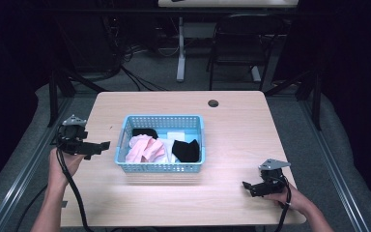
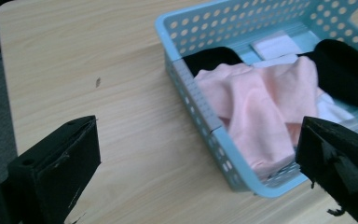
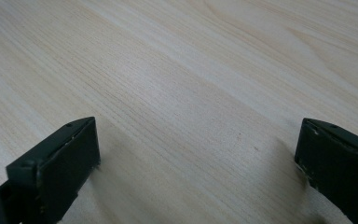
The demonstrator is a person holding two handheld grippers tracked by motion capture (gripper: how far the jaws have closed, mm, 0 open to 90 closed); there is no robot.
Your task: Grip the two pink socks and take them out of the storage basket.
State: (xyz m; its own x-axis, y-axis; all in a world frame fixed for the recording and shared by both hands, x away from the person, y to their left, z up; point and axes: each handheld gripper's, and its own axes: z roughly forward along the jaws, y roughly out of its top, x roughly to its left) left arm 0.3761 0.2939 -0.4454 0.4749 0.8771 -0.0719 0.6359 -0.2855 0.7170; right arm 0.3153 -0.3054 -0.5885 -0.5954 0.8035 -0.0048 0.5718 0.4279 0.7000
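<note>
Left claw (image 1: 101,146), jaws wide and empty, hovers just left of the basket (image 2: 200,112); closing on its rim instead of the pink cloth (image 2: 256,112) could drag it.

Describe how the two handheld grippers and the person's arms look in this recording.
Both the left gripper and the right gripper are black, blocky handheld tools, each topped by a grey three-cornered plate. Their fingers are thick, flat-faced black blocks with scuffed edges. A black cable trails from each gripper back along the forearm. The forearms are bare, with no sleeves in sight.
</note>
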